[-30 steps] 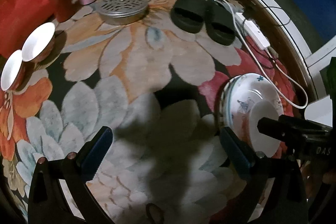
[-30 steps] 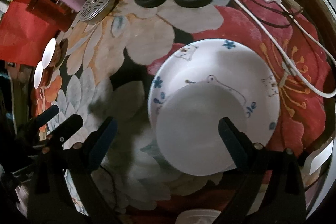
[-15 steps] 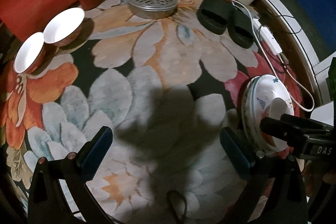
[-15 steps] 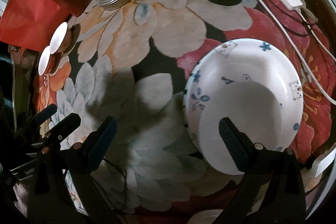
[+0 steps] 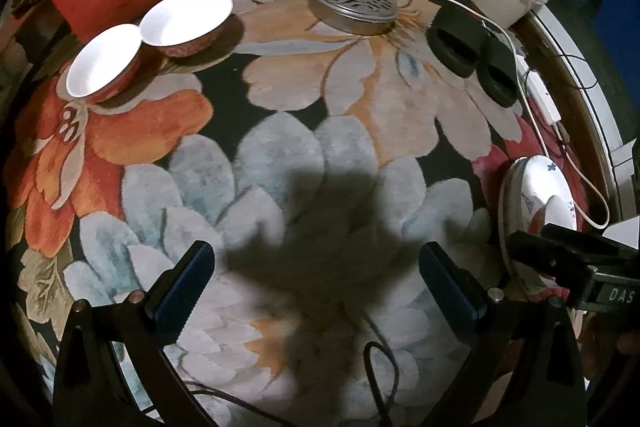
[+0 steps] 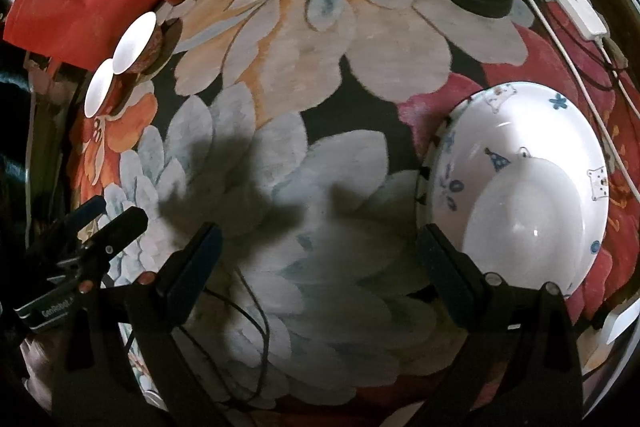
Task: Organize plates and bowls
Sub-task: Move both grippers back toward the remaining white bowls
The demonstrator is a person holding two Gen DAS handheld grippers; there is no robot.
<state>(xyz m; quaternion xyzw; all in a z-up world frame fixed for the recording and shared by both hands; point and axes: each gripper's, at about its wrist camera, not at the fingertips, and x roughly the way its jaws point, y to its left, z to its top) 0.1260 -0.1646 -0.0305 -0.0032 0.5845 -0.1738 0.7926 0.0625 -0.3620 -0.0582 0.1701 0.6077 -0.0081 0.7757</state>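
The large white bowl (image 6: pixel 520 183) is sitting on the floral rug (image 6: pixel 320 155), on a red bloom at the right side, just ahead of the right gripper (image 6: pixel 316 263). It is glossy white inside, with small blue flowers, cartoon bear faces and a little party hat printed around its wall, and a bright glare is showing near its base. In the left wrist view the same bowl (image 5: pixel 536 203) is appearing almost edge-on. The right gripper's jaws are standing wide apart, holding nothing, with 1 fingertip (image 6: pixel 436 247) just beside the bowl's near rim; whether it is touching cannot be told. The left gripper (image 5: pixel 316 283) is likewise spread open over bare rug. 2 small bowls (image 5: pixel 148 39), white inside and reddish outside, are sitting rim to rim at the far left, well apart from the large one.
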